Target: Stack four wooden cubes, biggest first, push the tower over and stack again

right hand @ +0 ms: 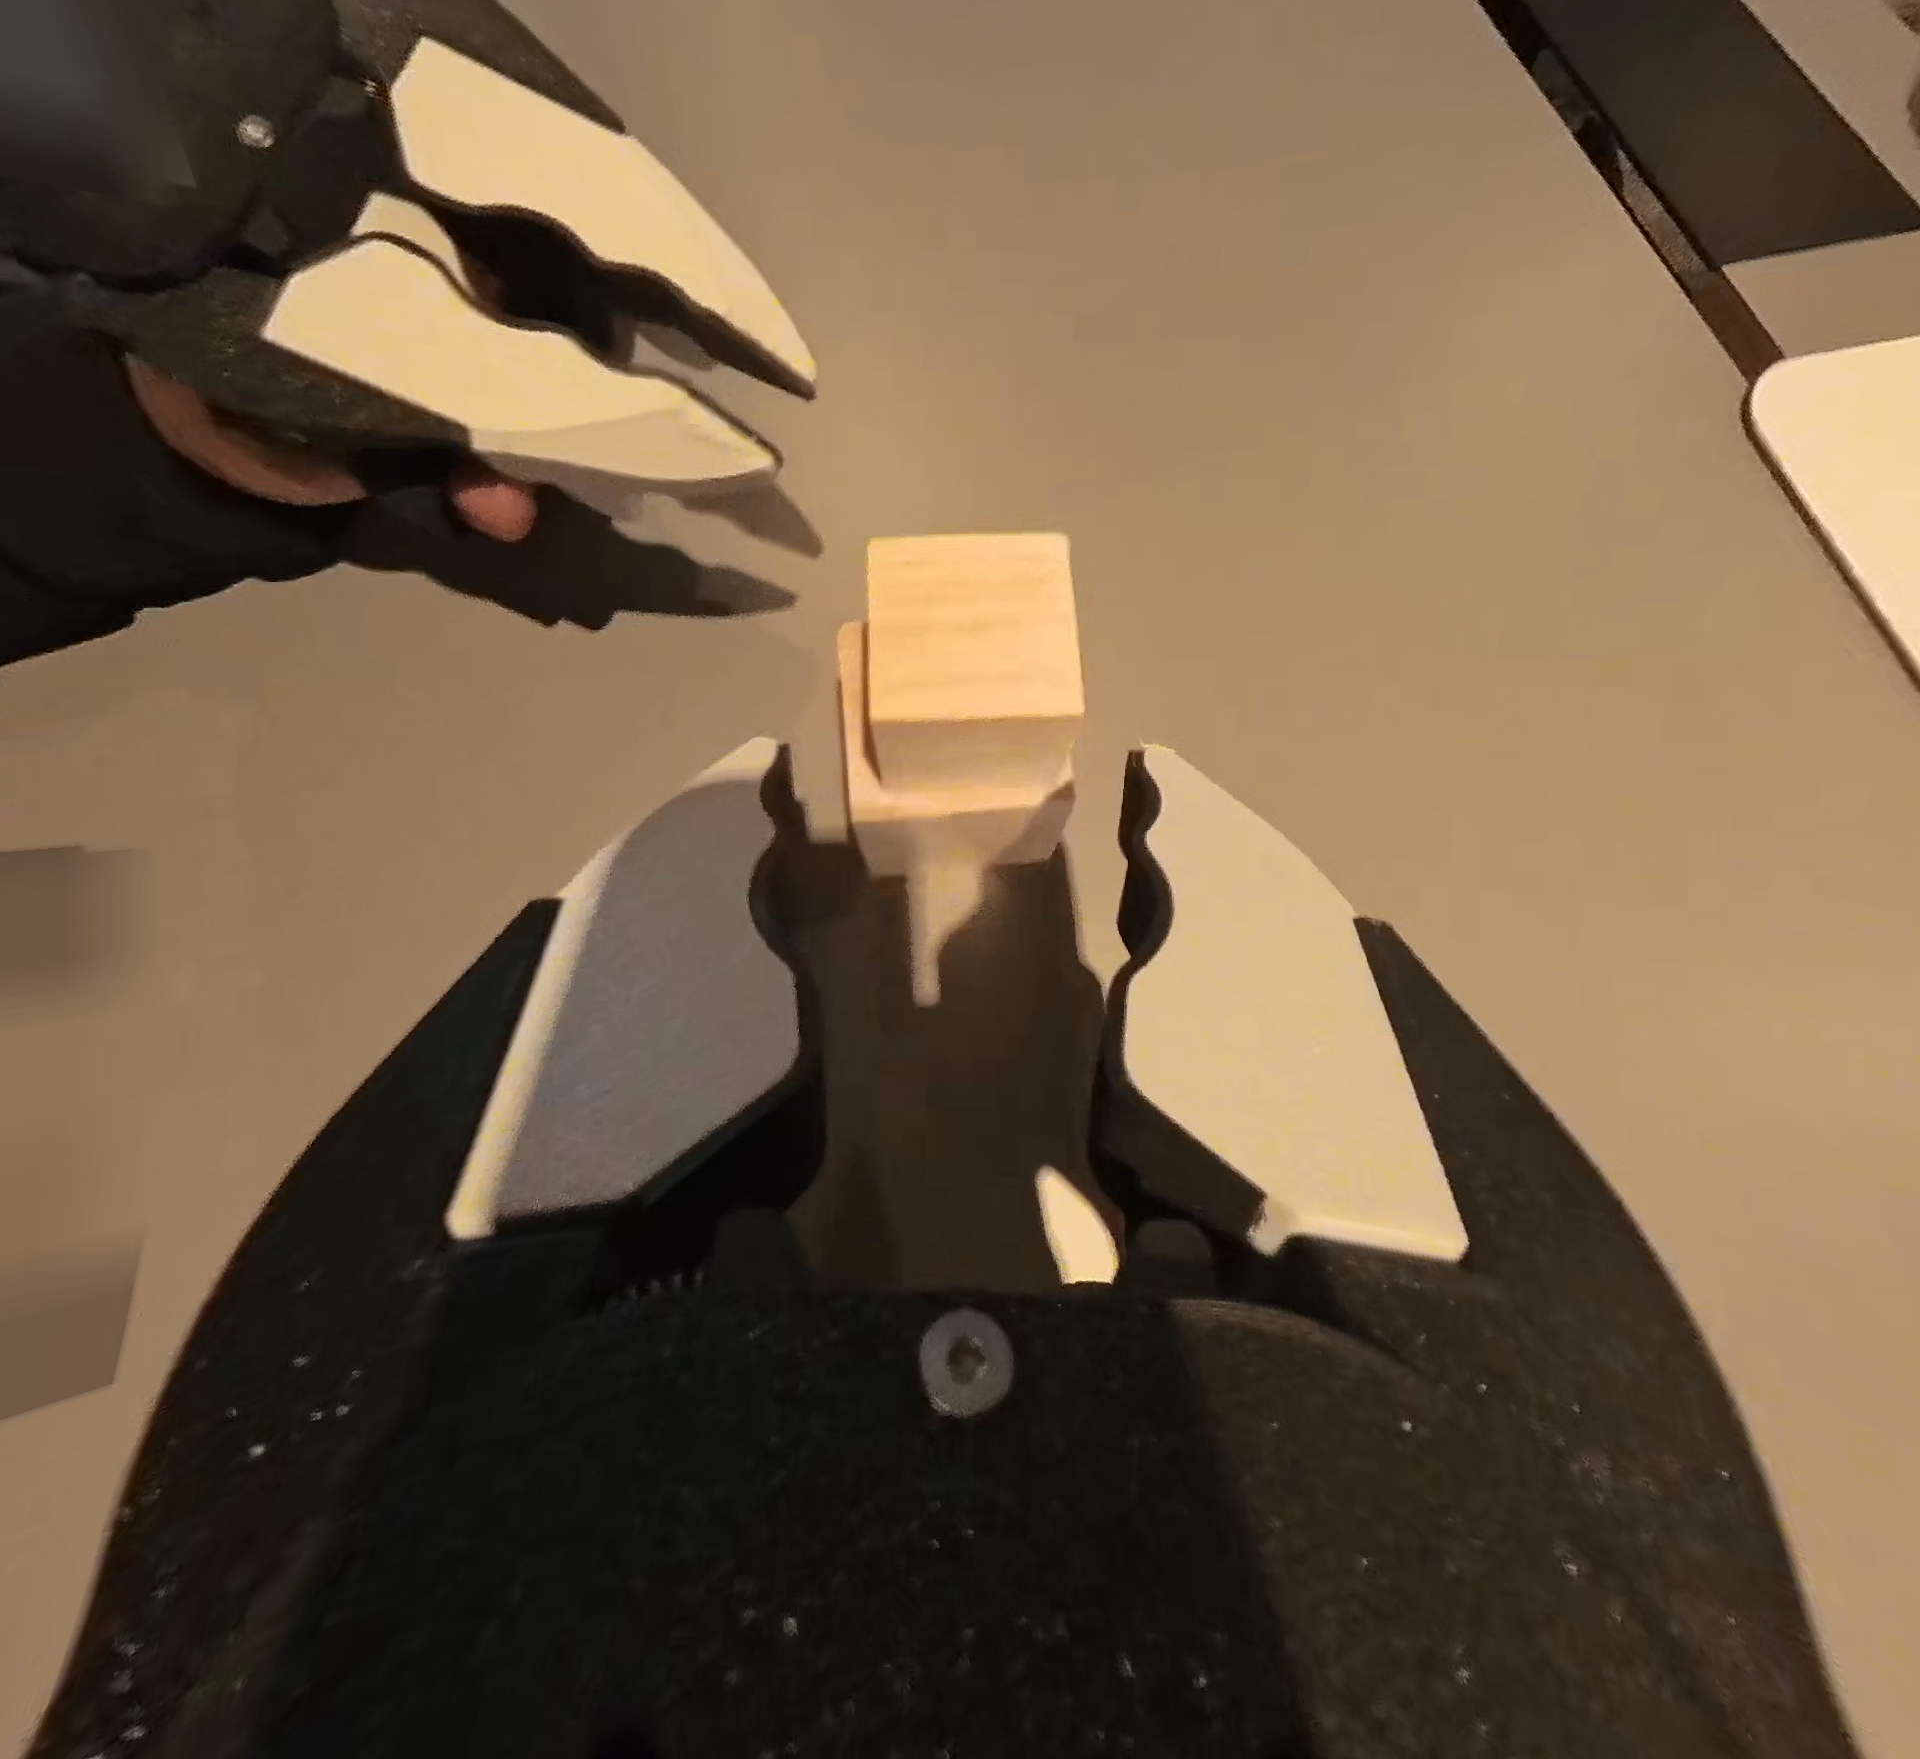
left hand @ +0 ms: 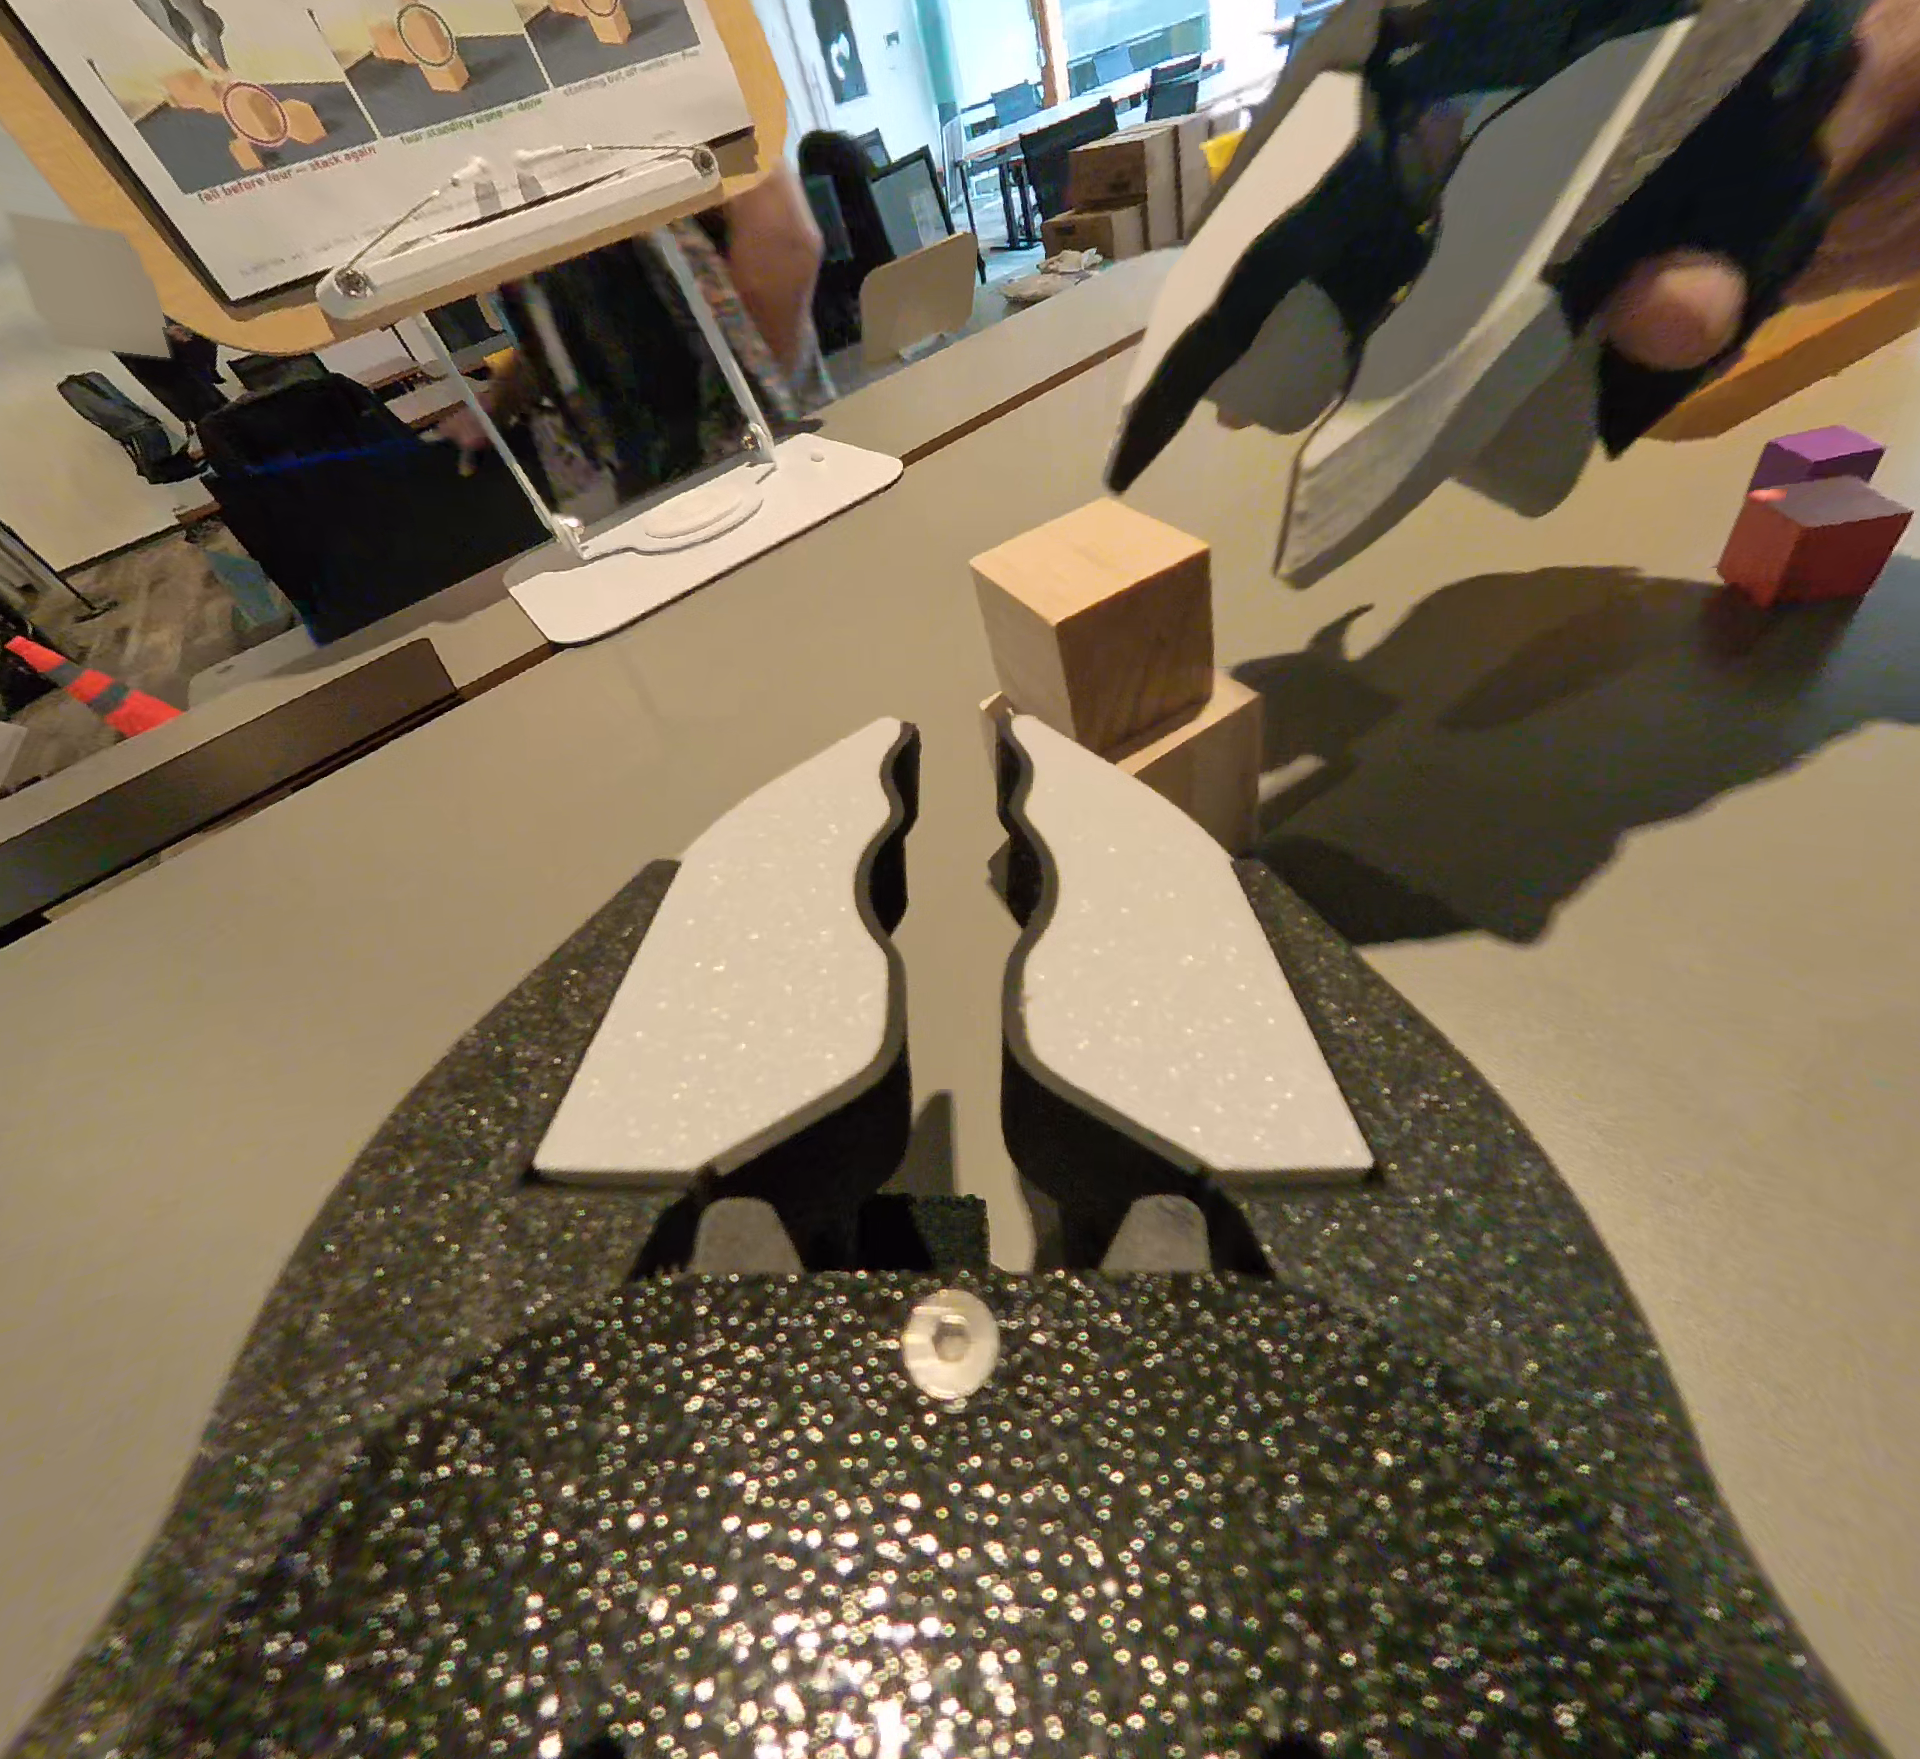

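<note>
Two plain wooden cubes stand stacked on the grey table (left hand: 416,930). The smaller top cube (left hand: 1101,608) sits turned and off-centre on the bottom cube (left hand: 1195,764). My left gripper (left hand: 956,743) is empty, its jaws nearly together, low over the table just left of the stack. My right gripper (left hand: 1210,520) hovers open above and right of the top cube, touching nothing. In the right wrist view the right gripper (right hand: 958,753) is open and empty, with the top cube (right hand: 971,639) and bottom cube (right hand: 956,816) just ahead of its tips. The left gripper (right hand: 790,426) shows at upper left.
A red cube (left hand: 1813,546) and a purple cube (left hand: 1818,452) sit together at the far right of the table. A stand with an instruction sheet rests on a white base (left hand: 717,546) at the table's back edge; the base also shows in the right wrist view (right hand: 1849,483). Some 8 centimeters of space lies between my two pairs of fingers.
</note>
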